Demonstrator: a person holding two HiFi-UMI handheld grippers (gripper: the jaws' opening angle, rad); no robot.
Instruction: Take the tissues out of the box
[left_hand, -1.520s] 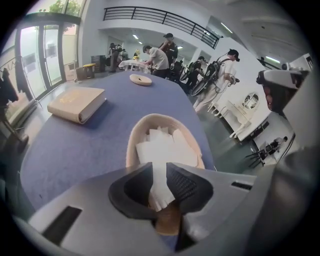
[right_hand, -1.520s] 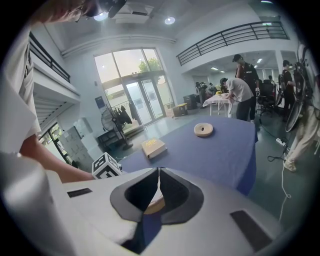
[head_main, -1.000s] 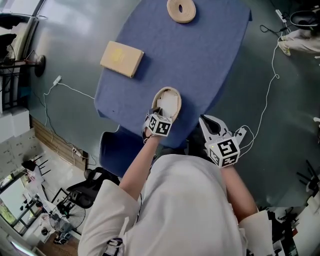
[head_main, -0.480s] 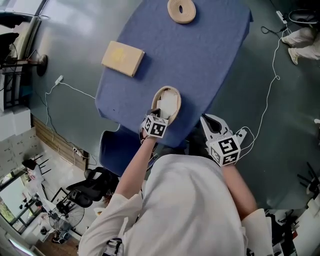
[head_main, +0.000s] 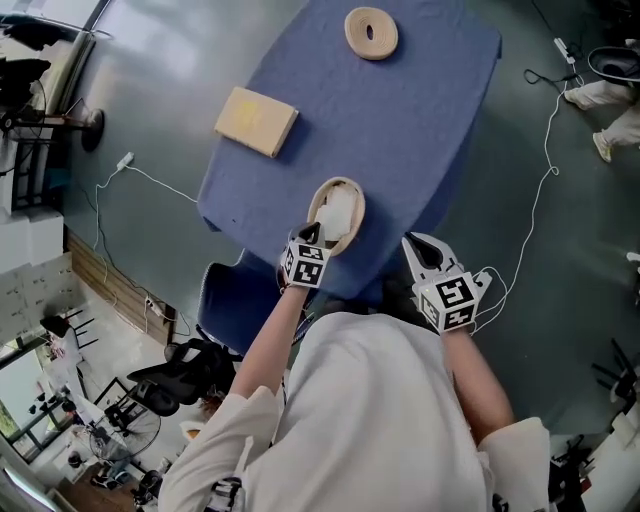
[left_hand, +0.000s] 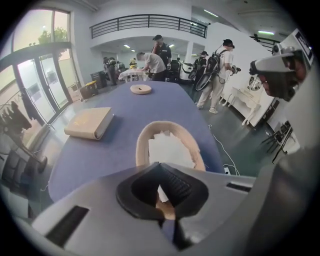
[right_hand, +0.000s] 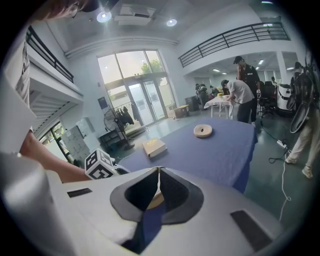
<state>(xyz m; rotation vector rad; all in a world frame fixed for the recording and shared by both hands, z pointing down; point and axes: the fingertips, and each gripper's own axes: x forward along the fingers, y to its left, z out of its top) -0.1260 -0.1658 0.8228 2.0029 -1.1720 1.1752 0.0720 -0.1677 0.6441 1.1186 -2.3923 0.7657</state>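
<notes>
left gripper (left_hand: 159, 166) is sitting at the near end of the oval box (left_hand: 141, 145), jaws pointing away from the person and lining up roughly with the box's long axis. the tissues (left_hand: 170, 147) are lying inside the box as a white stack, straight ahead of and just under the jaw tips. jaws are reading as closed: the tips are meeting right at the near edge of the stack and a white sliver is showing between the pads. so i'm judging it as pinching a tissue, though how deep the grip goes isn't clear. the box is resting on the table (head_main: 400, 120) close to its near edge, so the pull is likely going up and back toward the person along that long axis. risk i'm seeing: the box looks light and nothing is bracing it, so it may be dragging along with the tissue. right gripper (head_main: 420, 248) is hovering just off the table's near edge, to the right of the box and apart from it, jaws closed on nothing and pointing forward. left is clearly the nearer one. the left forearm is reaching forward and slightly inward, gripper tilting down onto the box. a tan block (head_main: 257, 120) and a ring (head_main: 371, 32) are lying further out on the table, well clear of the pull path.
</notes>
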